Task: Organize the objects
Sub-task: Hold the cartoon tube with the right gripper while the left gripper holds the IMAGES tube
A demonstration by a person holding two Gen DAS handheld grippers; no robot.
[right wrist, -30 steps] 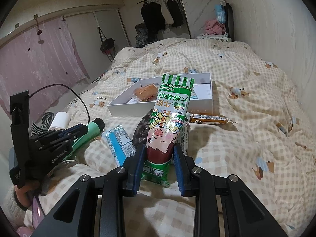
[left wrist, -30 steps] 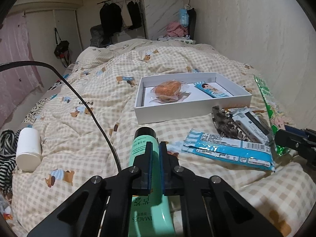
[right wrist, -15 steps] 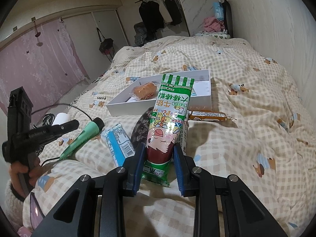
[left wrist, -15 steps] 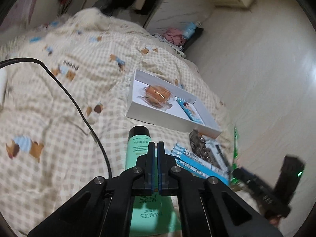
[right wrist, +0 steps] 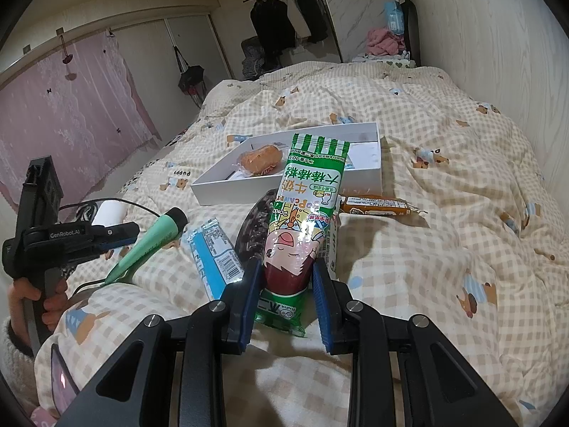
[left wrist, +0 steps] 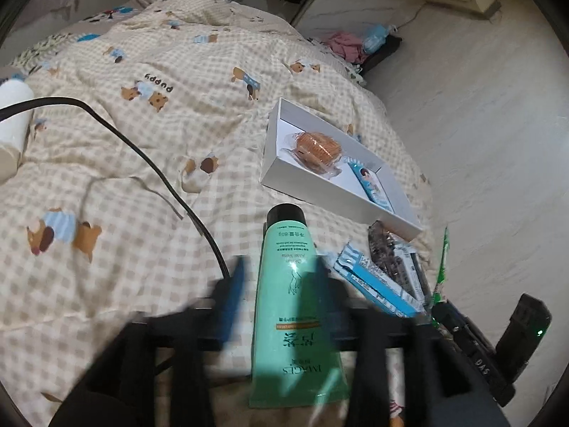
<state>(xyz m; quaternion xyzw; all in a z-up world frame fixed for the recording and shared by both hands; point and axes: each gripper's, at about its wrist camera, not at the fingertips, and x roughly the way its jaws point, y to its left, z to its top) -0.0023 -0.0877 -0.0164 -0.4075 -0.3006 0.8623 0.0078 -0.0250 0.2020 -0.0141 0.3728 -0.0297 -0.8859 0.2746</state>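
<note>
Left wrist view: the left gripper, clamped on the green tube a second ago, is opening, pads clear, so the tube lies on the quilt, short of the white box. The right gripper clamps the green candy packet.

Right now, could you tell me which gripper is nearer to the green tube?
Left. The left gripper straddles the green tube, jaws opening. The right gripper is farther off, clamped on the candy packet.
</note>
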